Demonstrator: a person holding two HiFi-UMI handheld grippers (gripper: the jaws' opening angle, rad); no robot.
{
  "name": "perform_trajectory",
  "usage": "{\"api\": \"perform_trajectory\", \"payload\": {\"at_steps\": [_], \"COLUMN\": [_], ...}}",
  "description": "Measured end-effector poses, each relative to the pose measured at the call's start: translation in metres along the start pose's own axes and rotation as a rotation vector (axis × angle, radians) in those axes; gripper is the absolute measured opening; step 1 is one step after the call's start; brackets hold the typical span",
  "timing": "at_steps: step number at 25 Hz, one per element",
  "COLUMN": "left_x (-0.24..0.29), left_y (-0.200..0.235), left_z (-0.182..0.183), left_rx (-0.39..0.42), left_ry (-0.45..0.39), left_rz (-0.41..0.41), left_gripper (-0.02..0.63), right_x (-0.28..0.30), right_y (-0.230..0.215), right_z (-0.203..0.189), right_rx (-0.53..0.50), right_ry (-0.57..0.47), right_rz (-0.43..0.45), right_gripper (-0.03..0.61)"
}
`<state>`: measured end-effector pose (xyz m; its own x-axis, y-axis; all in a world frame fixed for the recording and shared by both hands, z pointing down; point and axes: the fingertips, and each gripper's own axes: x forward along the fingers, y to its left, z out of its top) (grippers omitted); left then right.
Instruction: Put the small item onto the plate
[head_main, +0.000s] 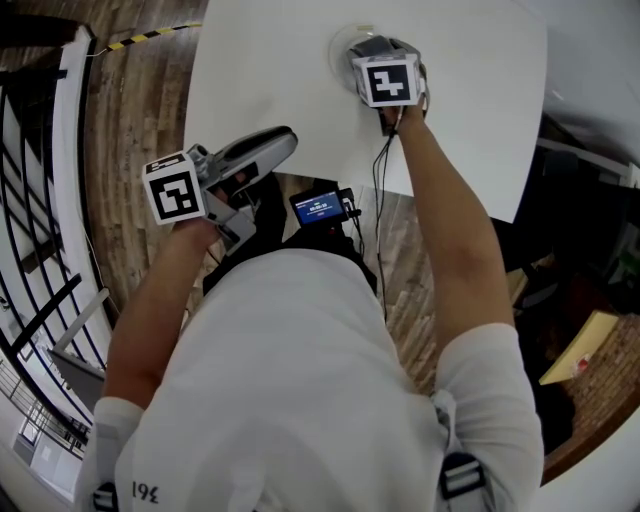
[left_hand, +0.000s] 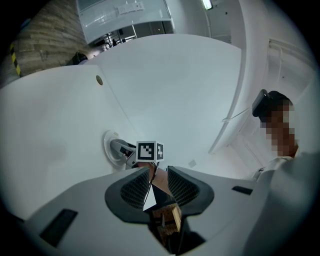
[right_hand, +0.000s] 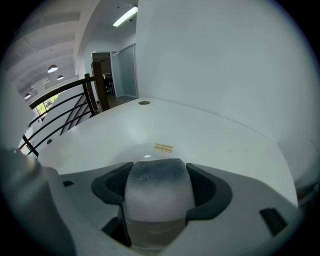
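My right gripper (head_main: 385, 70) is at the far side of the white table (head_main: 270, 70), directly over a pale plate (head_main: 342, 45) whose rim shows beside it. It is shut on the small item (right_hand: 157, 192), a rounded lump that is dark grey on top and fades to white. In the right gripper view the item fills the gap between the jaws, with the plate (right_hand: 150, 150) just beyond it. My left gripper (head_main: 280, 143) hovers at the table's near edge, its jaws drawn together with nothing held. From the left gripper view, the right gripper (left_hand: 127, 150) sits on the plate (left_hand: 107, 147).
A black railing (head_main: 40, 300) runs along the left over wooden floor. A small device with a blue screen (head_main: 318, 208) hangs at the person's chest. A round grommet (right_hand: 144, 103) is set in the table's far part. A yellow sticker (right_hand: 163, 147) marks the plate.
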<state>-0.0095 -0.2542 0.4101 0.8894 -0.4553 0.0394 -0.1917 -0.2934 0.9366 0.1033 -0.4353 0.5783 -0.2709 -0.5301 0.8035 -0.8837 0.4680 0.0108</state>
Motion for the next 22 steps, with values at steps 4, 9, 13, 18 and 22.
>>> {"api": "perform_trajectory", "payload": {"at_steps": [4,9,13,18,22], "left_x": [0.001,0.000,-0.001,0.000,-0.001], "left_y": [0.000,0.000,0.001,0.001,0.001], "left_z": [-0.001,-0.001,-0.001,-0.001,-0.001], "left_rx": [-0.004,-0.004,-0.007,-0.009,-0.011], "left_ry": [0.003,0.003,0.001,0.000,-0.004], "left_rz": [0.001,0.002,0.006,0.009,0.009], "left_gripper": [0.109,0.109,0.109,0.109,0.109], "right_x": [0.002,0.002,0.001,0.002,0.004], "right_y": [0.001,-0.004,-0.010,-0.011,-0.012], "right_z": [0.000,0.008,0.011,0.013,0.013], "right_rx": [0.022,0.059,0.059,0.060,0.066], "right_ry": [-0.002,-0.055,-0.069,-0.076,-0.072], "right_rz": [0.005,-0.006,-0.034,-0.039,-0.037], "right_gripper": [0.319,0.319,0.319,0.319,0.319]}}
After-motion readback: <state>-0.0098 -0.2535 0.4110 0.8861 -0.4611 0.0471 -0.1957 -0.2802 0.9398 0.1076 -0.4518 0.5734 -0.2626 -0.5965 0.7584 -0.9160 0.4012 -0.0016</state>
